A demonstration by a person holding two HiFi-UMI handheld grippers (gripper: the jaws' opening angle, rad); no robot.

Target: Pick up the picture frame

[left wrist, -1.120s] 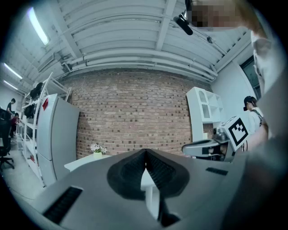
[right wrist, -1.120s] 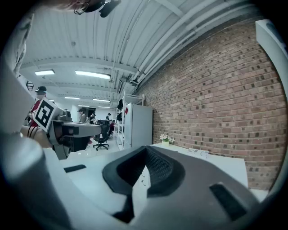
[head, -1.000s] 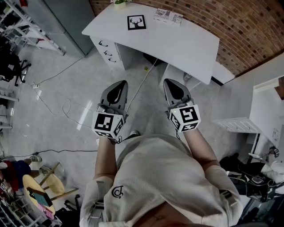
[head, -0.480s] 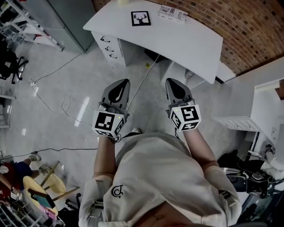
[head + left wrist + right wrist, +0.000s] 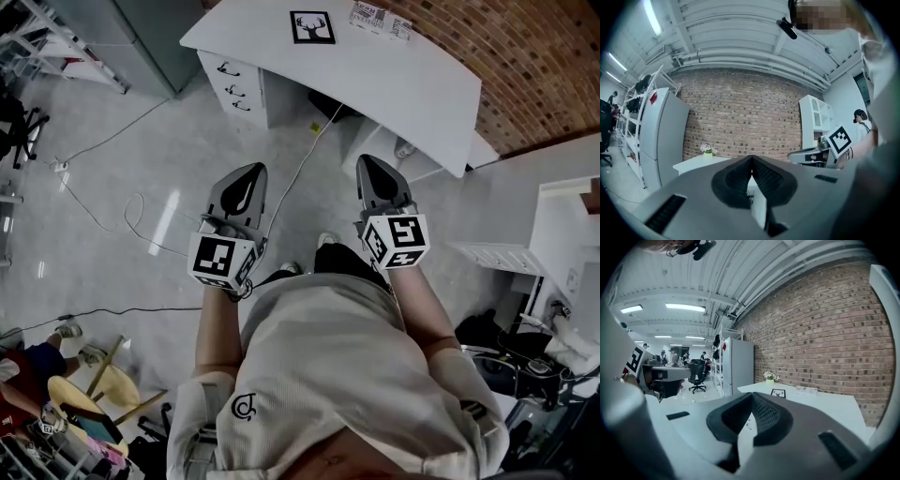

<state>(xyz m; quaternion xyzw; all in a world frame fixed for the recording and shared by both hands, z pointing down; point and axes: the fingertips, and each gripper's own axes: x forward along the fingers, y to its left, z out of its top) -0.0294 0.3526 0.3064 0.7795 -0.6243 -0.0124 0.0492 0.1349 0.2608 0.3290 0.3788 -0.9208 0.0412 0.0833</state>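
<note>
On the white desk (image 5: 403,84), the picture frame (image 5: 313,27) lies flat, ungripped.

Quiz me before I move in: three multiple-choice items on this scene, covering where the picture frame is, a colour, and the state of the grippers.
1. Where is the picture frame?
A. on the floor
B. on the desk
C. on the metal shelves

2. What colour is the desk top?
A. white
B. black
C. green

3. The left gripper and right gripper are:
A. both wide open
B. one shut on the frame
C. both shut and empty

Answers:
1 B: the head view shows it lying flat near the desk's far edge.
2 A: the top is plain white.
3 C: in each gripper view the pads meet with nothing between them.
</note>
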